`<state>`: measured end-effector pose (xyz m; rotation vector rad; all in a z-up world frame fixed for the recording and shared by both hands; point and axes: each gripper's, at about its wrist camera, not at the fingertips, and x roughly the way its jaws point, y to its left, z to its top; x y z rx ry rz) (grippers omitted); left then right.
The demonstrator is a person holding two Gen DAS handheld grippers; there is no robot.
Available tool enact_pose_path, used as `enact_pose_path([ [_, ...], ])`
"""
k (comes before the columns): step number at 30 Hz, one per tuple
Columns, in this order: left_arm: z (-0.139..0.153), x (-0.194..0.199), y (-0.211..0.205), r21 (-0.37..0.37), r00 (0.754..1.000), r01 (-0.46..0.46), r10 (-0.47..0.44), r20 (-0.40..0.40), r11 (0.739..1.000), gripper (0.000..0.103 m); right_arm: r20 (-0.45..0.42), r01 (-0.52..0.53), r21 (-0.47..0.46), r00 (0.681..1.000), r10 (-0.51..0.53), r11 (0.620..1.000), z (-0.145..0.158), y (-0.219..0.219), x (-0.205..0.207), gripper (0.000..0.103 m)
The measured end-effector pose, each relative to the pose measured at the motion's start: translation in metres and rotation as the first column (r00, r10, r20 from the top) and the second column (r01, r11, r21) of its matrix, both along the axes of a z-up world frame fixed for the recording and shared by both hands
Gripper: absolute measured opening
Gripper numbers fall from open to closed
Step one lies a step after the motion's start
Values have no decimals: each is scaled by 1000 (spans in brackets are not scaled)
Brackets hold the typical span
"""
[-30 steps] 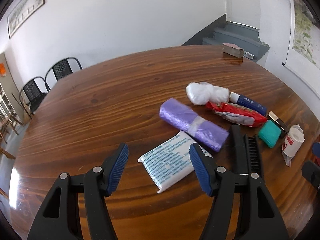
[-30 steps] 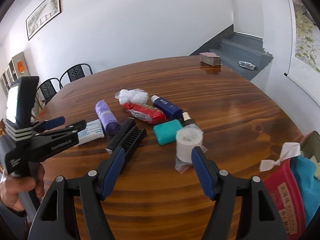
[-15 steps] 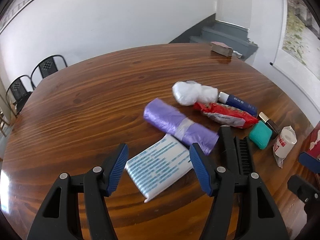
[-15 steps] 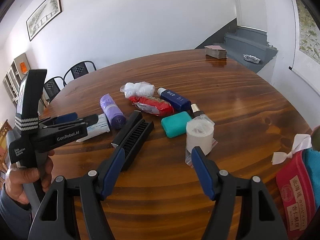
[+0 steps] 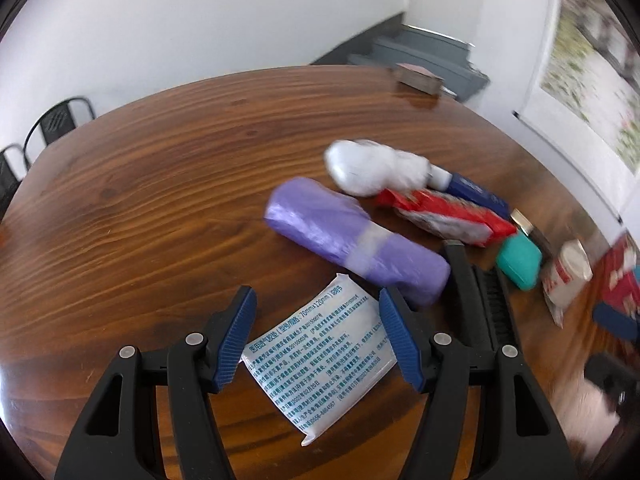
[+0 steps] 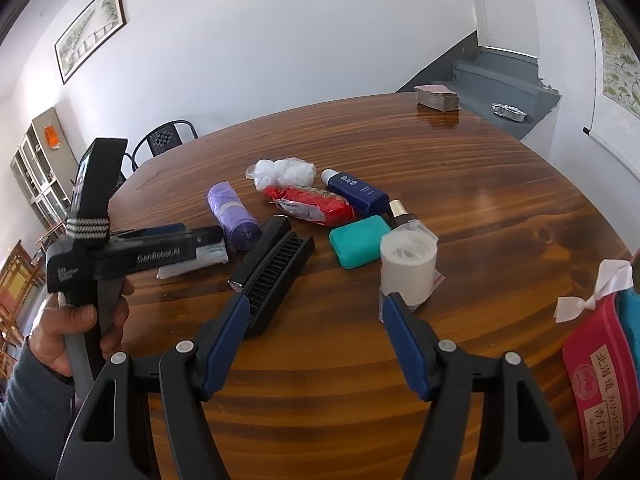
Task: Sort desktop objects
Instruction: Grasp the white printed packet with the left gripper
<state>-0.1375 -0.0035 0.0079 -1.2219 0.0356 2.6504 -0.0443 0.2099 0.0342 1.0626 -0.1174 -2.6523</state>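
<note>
Left wrist view: the left gripper (image 5: 316,336), jaws wide and empty, straddles the flat white printed plastic packet (image 5: 320,364), whose long axis runs diagonally between them.

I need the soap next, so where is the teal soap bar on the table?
In the right wrist view the teal soap bar lies mid-table, between the black brush on its left and the white tape roll on its right, just before the red packet.

Both grippers angled downward, jaws apart
Left gripper (image 5: 316,336) gapes, pads bare; right gripper (image 6: 316,340) likewise, at its three o'clock.
</note>
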Motion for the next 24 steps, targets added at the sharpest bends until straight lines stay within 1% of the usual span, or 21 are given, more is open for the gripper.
enact_pose_path([
  [6,2,26,12,-87,995,95,-96,-15,992,67,9,18,-9,1000,-18,1000,-3,6,-2,73],
  [8,4,35,13,-97,994,111,-112,-12,989,67,8,16,-7,1000,-16,1000,-3,6,-2,73],
  [12,4,47,5,-75,994,111,-111,4,991,67,9,7,-1,1000,-7,1000,-5,4,-2,73],
  [17,4,63,-4,-3,993,109,-109,42,994,67,11,5,0,1000,-5,1000,-5,3,-2,73],
  [21,8,80,-9,17,995,90,-91,35,996,67,13,5,0,1000,-5,1000,-6,3,-2,73],
  [24,13,88,-10,29,993,114,-114,29,993,67,13,1,2,1000,-1,1000,-7,2,-1,73],
])
